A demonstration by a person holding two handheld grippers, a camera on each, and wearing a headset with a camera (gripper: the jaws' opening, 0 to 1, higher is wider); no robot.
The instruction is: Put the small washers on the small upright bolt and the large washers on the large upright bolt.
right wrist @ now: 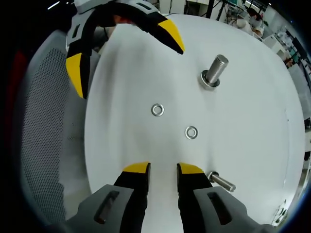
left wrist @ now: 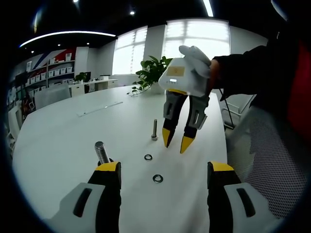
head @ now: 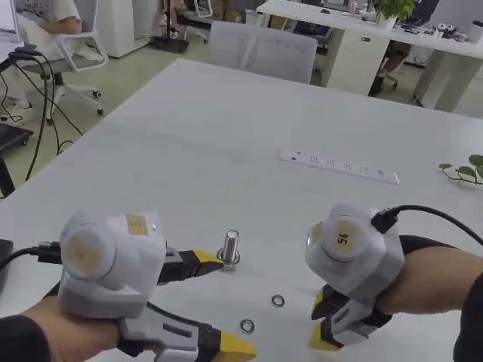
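Head view first: one washer (head: 278,301) and a second washer (head: 247,326) lie flat on the table (head: 226,136), between my two tools. The large bolt (head: 229,247) stands upright just beside the upper jaw of the left hand-held gripper (head: 234,304). The right hand-held gripper (head: 318,324) hovers tips-down to the right of the washers.

Left gripper view: my own jaws are spread wide with nothing between them. The small bolt (left wrist: 154,130) stands upright beyond the washers. That makes two bolts and two loose washers.

Right gripper view: these jaws sit nearly together with a narrow gap, and they grip nothing. There's a ring at the large bolt's base; whether it is a washer or the bolt's head I can't tell.

My call: go for a washer's rim, since flat rings slip. I'd check each washer's size first, because both look alike from here.
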